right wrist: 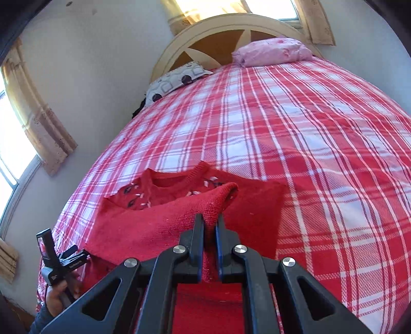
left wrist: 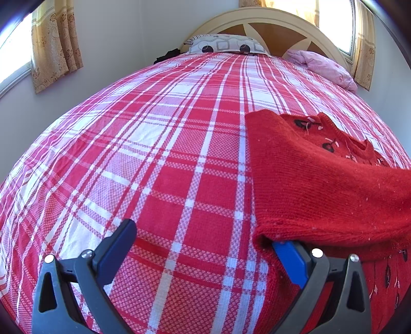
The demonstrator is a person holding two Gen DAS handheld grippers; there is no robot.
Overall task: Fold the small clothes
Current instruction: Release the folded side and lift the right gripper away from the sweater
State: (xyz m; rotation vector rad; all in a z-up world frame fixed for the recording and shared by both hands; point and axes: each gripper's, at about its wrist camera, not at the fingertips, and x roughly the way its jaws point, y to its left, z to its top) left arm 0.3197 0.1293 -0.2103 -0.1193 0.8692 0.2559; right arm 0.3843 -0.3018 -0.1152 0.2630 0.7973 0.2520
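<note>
A red knitted sweater (right wrist: 143,226) with small dark and white trim near its neckline (right wrist: 169,183) lies on the red and white plaid bedspread (right wrist: 321,154). My right gripper (right wrist: 209,221) is shut on a sleeve end, which rises in a fold above the sweater's body. In the left wrist view the sweater (left wrist: 321,185) covers the right side. My left gripper (left wrist: 205,244) stands open and wide at its left edge. Its right finger (left wrist: 290,254) is tucked under the sweater's folded edge, and its left finger (left wrist: 120,241) is over bare bedspread. The left gripper (right wrist: 60,259), held by a hand, also shows low on the left in the right wrist view.
A patterned grey pillow (left wrist: 226,44) and a pink bundle (left wrist: 323,66) lie by the curved headboard (left wrist: 277,23) at the bed's far end. A wall with curtained windows (right wrist: 38,120) runs along the bed's left side.
</note>
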